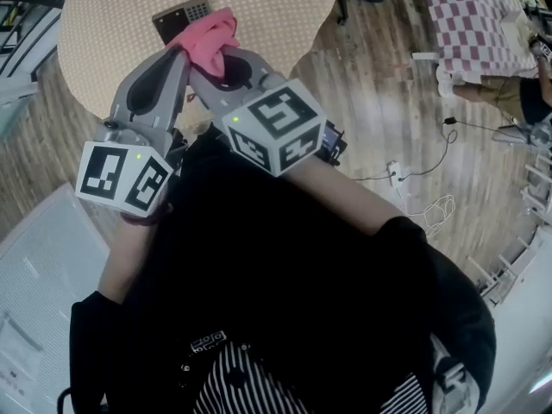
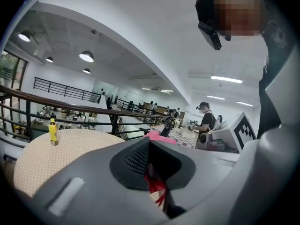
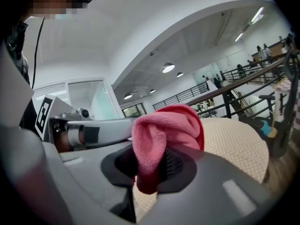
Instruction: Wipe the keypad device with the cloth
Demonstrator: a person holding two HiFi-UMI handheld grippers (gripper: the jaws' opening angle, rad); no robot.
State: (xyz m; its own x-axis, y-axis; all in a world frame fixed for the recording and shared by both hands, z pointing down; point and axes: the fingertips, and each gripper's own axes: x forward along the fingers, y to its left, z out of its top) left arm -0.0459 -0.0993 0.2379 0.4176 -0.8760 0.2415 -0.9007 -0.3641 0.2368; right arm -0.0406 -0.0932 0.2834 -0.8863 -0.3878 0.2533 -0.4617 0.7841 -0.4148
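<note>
Round woven table (image 1: 103,24) at the top of my head view, with the keypad device (image 1: 177,20) lying flat on it, its near edge covered by the pink cloth (image 1: 207,40). My right gripper (image 1: 216,63) is just below the device, jaws clamped on a bunched fold of that cloth. My left gripper (image 1: 178,54) is hard beside it, jaws pressed nearly together, and a dark pink strip of the cloth shows in the slit. Beyond the device, near the table's far rim, stands a small yellow bottle (image 2: 53,131). To the device's right there's wood floor (image 1: 388,102).
</note>
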